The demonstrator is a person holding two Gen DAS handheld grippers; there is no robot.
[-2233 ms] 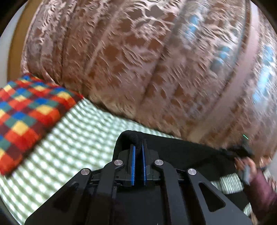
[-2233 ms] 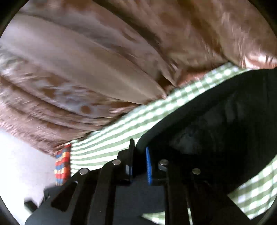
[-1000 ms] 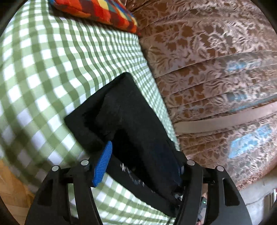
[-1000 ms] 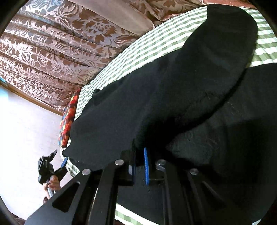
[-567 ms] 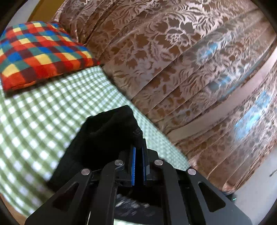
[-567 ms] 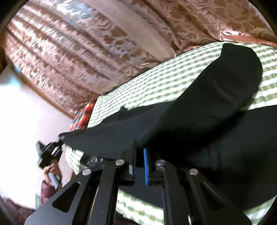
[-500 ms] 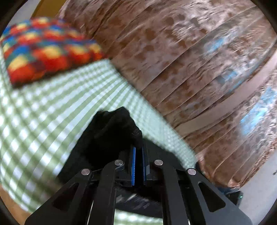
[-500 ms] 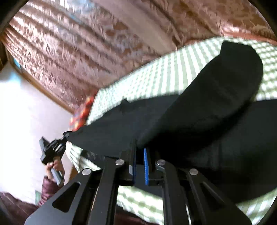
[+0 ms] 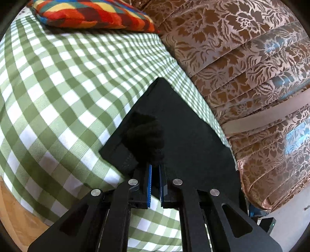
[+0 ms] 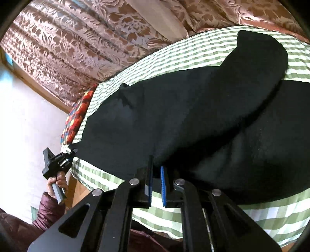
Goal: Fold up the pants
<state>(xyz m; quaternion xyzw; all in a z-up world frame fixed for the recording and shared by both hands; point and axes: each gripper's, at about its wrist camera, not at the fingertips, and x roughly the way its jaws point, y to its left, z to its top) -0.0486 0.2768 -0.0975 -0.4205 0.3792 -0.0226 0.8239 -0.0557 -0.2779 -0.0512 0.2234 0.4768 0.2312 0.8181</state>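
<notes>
Black pants lie on the green-checked bed sheet beside the curtain. My left gripper is shut on a bunched corner of the pants near the hem. In the right wrist view the pants spread wide across the bed, and one leg lies folded over at the upper right. My right gripper is shut on the near edge of the fabric. The left gripper also shows there at the far left, holding the pants' other corner just over the bed edge.
A red, yellow and blue checked pillow lies at the head of the bed. A brown floral curtain hangs close along the far side. A hand in a maroon sleeve holds the left gripper before a white wall. Wood shows below the sheet.
The left gripper's jaws, open around the pants' hem a second ago, have shut on the fabric and come down toward the sheet. The right gripper stays shut on the pants.
</notes>
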